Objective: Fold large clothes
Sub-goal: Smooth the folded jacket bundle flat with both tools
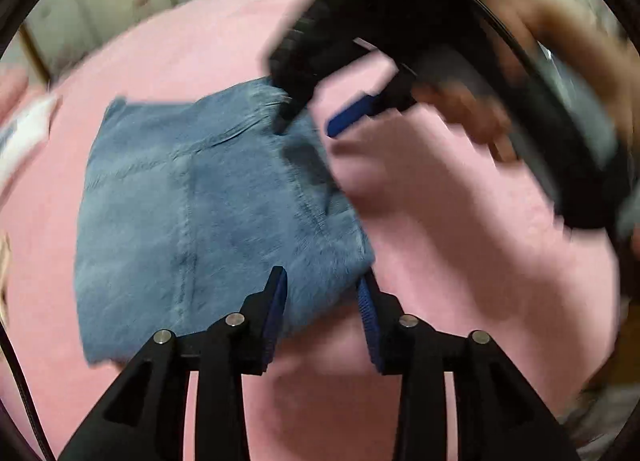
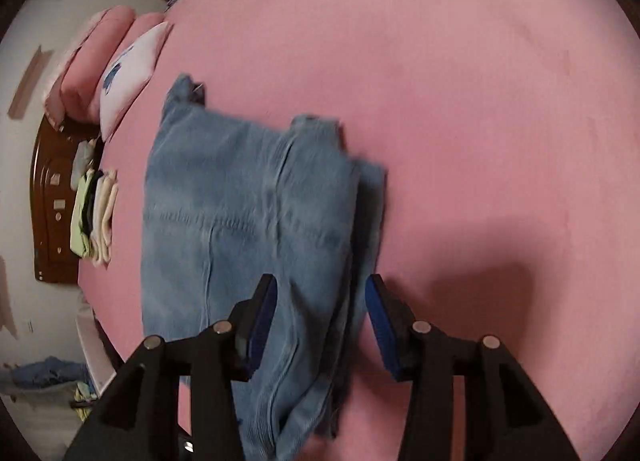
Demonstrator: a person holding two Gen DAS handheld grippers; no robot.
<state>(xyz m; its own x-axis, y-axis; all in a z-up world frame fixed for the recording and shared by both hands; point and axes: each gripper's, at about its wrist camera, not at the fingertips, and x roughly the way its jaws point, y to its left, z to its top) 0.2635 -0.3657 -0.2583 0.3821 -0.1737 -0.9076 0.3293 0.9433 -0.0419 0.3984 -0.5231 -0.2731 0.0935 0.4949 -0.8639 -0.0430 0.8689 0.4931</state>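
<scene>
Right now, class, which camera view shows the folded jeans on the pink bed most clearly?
The right wrist view: the folded jeans appear fairly sharp, with seams and stacked layers along one edge visible on the pink bed. The left wrist view shows them motion-blurred, with the right gripper covering one corner.

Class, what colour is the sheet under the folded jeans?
Pink. The sheet shows best in the right wrist view, beneath the jeans.
</scene>
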